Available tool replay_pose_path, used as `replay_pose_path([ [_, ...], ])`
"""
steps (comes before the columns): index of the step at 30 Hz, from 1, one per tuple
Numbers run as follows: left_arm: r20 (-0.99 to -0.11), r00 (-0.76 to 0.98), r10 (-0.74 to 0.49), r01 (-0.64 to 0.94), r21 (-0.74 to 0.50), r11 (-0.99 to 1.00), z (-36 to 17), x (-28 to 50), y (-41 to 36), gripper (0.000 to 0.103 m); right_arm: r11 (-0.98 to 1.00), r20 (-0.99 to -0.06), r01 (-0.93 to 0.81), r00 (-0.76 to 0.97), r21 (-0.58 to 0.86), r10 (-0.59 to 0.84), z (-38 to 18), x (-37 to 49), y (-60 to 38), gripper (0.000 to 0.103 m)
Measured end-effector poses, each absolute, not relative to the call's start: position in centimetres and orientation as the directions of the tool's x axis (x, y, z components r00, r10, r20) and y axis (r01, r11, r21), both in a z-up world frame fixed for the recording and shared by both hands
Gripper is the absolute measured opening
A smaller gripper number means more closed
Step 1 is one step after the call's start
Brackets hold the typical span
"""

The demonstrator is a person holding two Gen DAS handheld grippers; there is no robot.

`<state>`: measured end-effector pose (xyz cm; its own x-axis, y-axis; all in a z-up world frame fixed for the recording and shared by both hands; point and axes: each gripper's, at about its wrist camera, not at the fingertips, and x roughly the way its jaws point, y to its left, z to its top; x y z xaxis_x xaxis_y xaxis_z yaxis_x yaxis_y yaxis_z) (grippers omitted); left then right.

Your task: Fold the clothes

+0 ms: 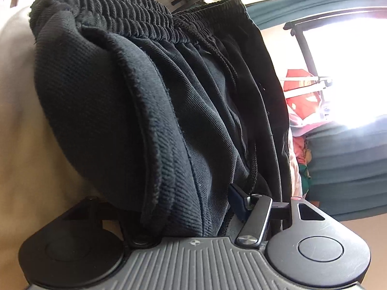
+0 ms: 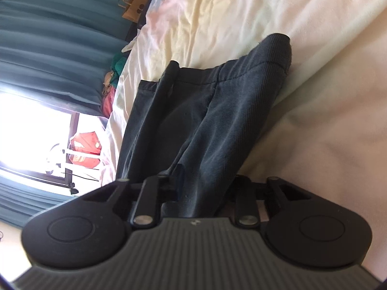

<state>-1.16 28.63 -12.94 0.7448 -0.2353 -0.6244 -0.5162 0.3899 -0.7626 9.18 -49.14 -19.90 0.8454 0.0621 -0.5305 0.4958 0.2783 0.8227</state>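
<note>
Black shorts (image 1: 150, 101) with a ribbed elastic waistband (image 1: 116, 9) and drawstring fill the left wrist view, bunched between my left gripper's (image 1: 193, 203) fingers, which are shut on the cloth; most of the fingers is hidden under it. In the right wrist view my right gripper (image 2: 200, 178) is shut on the other part of the black shorts (image 2: 193, 111), whose hem end (image 2: 275, 48) hangs over the cream bedsheet (image 2: 302, 133). Both views are rolled sideways.
The cream bedsheet (image 1: 19, 120) lies beside the shorts. Teal curtains (image 2: 48, 36) and a bright window (image 2: 29, 125) stand at the side. A pile of coloured clothes (image 2: 113, 77) and a brown paper bag (image 2: 133, 7) sit at the bed's edge.
</note>
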Motion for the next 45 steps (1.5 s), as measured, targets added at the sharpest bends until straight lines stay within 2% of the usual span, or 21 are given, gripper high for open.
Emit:
replay_pose_path([
  [2,-0.625,0.746,-0.23,-0.521,-0.763,0.383,-13.0,-1.4,28.8,0.044,0.298,-0.539,0.503,0.841,0.811,0.051,-19.7,9.2,-49.0,0.015],
  [7,-0.616,0.754,-0.23,-0.516,-0.771,0.373,-12.8,-1.9,28.8,0.037,0.316,-0.544,0.507,0.838,0.802,0.039,-19.3,9.2,-49.0,0.009],
  [12,-0.61,0.758,-0.23,-0.508,-0.774,0.378,-12.6,-2.2,28.8,0.033,0.324,-0.534,0.499,0.845,0.803,0.023,-18.8,8.9,-48.8,0.008],
  [17,-0.593,0.773,-0.226,-0.488,-0.782,0.388,-11.9,-2.9,28.6,0.022,0.332,-0.518,0.486,0.855,0.809,0.01,-18.3,8.6,-48.7,0.008],
  [23,-0.573,0.789,-0.221,-0.463,-0.791,0.4,-11.0,-3.6,28.3,0.013,0.329,-0.5,0.472,0.866,0.818,0.001,-17.7,8.4,-48.7,0.008],
  [28,-0.526,0.823,-0.213,-0.415,-0.814,0.405,-10.3,-3.8,28.1,0.01,0.33,-0.48,0.455,0.877,0.827,-0.008,-17.1,7.9,-48.5,0.007],
  [34,-0.426,0.884,-0.191,-0.327,-0.856,0.4,-8.6,-4.8,28.0,0.007,0.338,-0.451,0.436,0.892,0.834,-0.036,-16.1,7.0,-48.0,0.007],
  [45,-0.319,0.934,-0.162,-0.244,-0.899,0.364,-6.9,-2.5,28.9,0.006,0.312,-0.411,0.404,0.911,0.86,-0.047,-15.0,4.4,-48.1,0.007],
])
